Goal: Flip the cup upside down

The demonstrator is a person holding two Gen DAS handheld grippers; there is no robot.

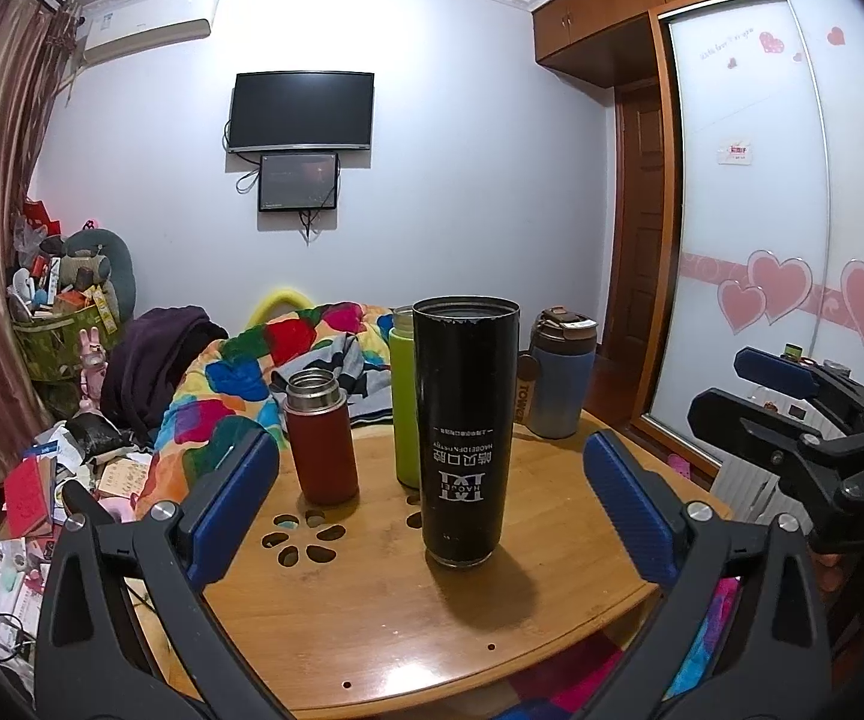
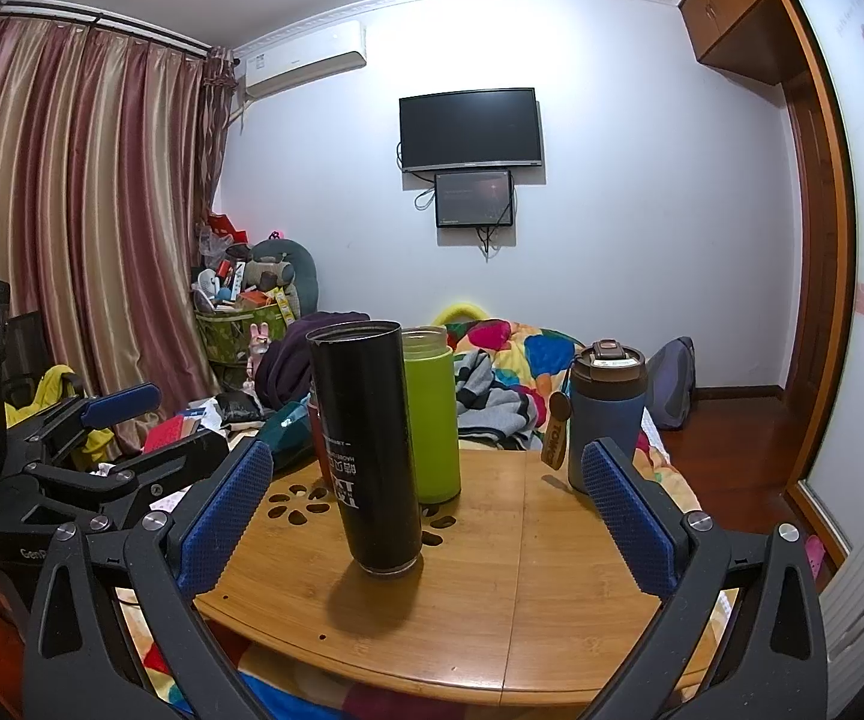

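A tall black cup (image 1: 465,429) stands on the round wooden table (image 1: 372,618); its white lettering reads upside down. It also shows in the right wrist view (image 2: 369,450). My left gripper (image 1: 432,504) is open and empty, its blue pads either side of the cup, a little short of it. My right gripper (image 2: 426,510) is open and empty, with the cup left of centre between its fingers. The right gripper shows at the right edge of the left wrist view (image 1: 804,420), and the left gripper at the left of the right wrist view (image 2: 102,450).
A red flask (image 1: 319,438), a green bottle (image 1: 405,408) and a blue tumbler with a brown lid (image 1: 558,381) stand behind the cup. The table (image 2: 492,600) has flower-shaped cut-outs (image 1: 303,537). A bed with a colourful quilt (image 1: 240,384) lies beyond.
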